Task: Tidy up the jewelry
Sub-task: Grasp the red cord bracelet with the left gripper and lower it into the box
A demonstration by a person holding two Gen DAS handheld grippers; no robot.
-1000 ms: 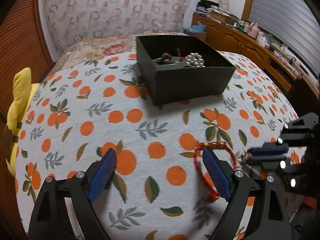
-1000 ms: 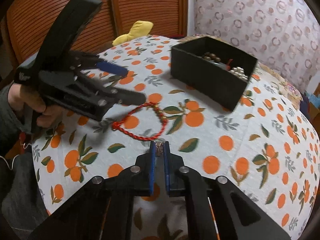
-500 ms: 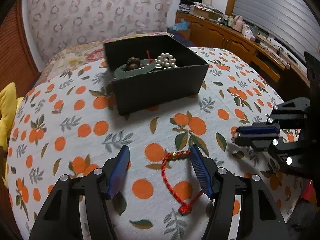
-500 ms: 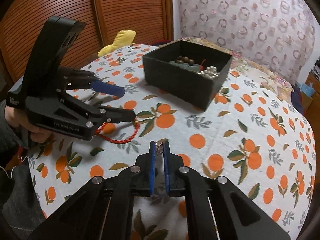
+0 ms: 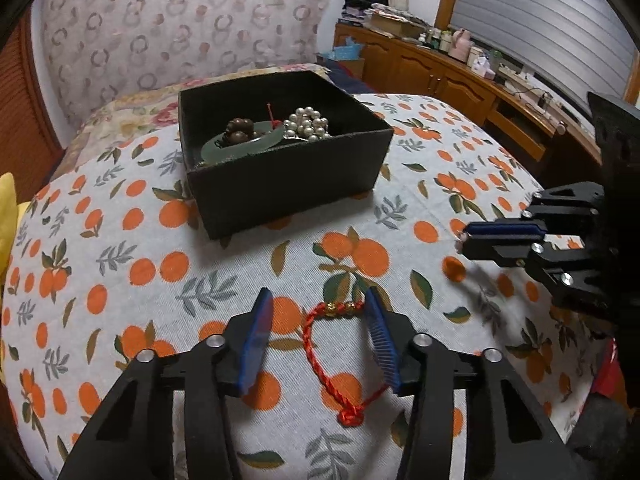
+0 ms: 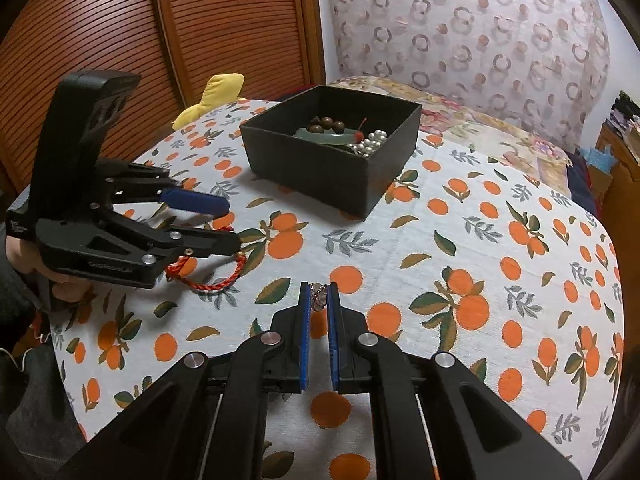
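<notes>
A black box [image 5: 296, 176] [image 6: 320, 172] sits on the orange-print tablecloth and holds a green bangle [image 5: 240, 146], brown beads [image 5: 239, 128] and pearls [image 5: 308, 122]. A red cord bracelet [image 5: 320, 356] [image 6: 208, 280] with gold beads lies on the cloth. My left gripper [image 5: 320, 304] [image 6: 230, 224] is open, low over the cloth, with the bracelet between its fingers. My right gripper [image 6: 319, 292] [image 5: 460, 240] is shut on a small silver chain piece [image 6: 319, 298], held above the cloth to the bracelet's right.
A yellow plush toy [image 6: 212, 92] lies at the table's far left edge. A floral cushion [image 6: 480, 120] sits behind the box. Wooden cabinets with clutter [image 5: 460, 64] stand to the right. Slatted wooden doors [image 6: 160, 40] stand behind the table.
My left gripper moved forward and right until the red bracelet lay between its open fingers. My right gripper lifted with the chain piece and swung toward the box.
</notes>
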